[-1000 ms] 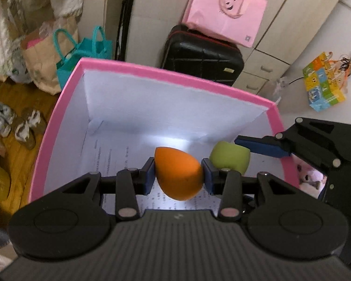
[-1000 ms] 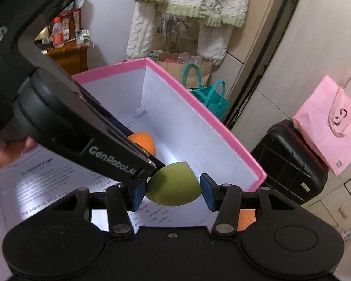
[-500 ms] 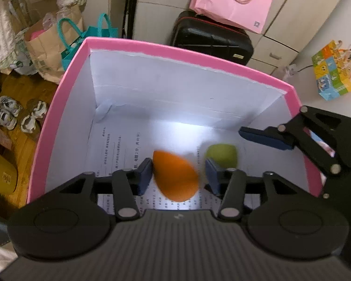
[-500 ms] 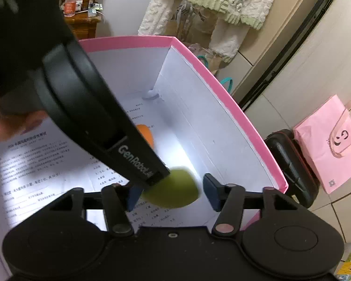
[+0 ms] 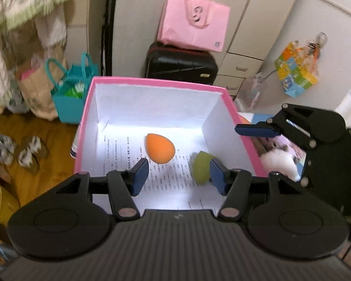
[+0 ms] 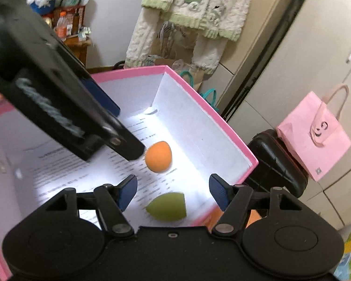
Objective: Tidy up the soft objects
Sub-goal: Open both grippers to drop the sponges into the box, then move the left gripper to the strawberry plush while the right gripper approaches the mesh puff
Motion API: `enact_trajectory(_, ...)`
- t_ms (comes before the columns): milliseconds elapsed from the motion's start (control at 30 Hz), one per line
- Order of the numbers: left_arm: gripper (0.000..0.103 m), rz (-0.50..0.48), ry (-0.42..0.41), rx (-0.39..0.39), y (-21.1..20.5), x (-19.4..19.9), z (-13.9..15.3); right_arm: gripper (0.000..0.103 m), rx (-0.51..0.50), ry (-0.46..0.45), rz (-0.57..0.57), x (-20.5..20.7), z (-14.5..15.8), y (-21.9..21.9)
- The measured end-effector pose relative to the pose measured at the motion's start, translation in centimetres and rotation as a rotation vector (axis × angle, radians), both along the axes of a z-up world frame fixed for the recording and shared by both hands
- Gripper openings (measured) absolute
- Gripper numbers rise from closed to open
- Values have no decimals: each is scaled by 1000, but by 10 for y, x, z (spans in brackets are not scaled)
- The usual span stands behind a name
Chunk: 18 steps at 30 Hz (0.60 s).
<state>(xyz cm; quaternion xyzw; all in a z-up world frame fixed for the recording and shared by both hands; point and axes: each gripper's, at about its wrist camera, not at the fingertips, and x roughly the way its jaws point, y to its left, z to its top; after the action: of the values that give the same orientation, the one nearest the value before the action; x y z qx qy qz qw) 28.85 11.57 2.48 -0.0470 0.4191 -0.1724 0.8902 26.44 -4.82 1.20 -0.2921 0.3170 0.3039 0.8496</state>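
Observation:
An orange egg-shaped sponge (image 5: 160,151) (image 6: 158,156) and a green one (image 5: 200,167) (image 6: 167,207) lie loose on the printed paper lining the floor of a pink-rimmed white box (image 5: 156,82) (image 6: 224,126). My left gripper (image 5: 179,175) hovers above the box's near side, jaws opening, with nothing between the pads. My right gripper (image 6: 173,190) hangs over the green sponge, jaws opening, pads well clear of it. The left gripper's black body fills the upper left of the right wrist view.
A black suitcase (image 5: 180,62) with a pink paper bag (image 5: 194,21) on it stands behind the box. A teal bag (image 5: 70,93) and slippers (image 5: 16,152) sit on the wooden floor to the left. A white fluffy toy (image 5: 278,164) lies right of the box.
Both grippers opened and let go: the orange and green sponges dropped to the box floor. Both grippers pulled up and back from the box.

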Motion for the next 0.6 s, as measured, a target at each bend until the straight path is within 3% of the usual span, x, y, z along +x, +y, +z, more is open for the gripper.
enact_trajectory(267,61,-82,-133,78,-3,-65,37,73,54,-14,-38,-42,23,-20)
enact_trajectory(600,65,-175,-198,101,-8,-133,58,75,92,-30,-76,-95,47,-44)
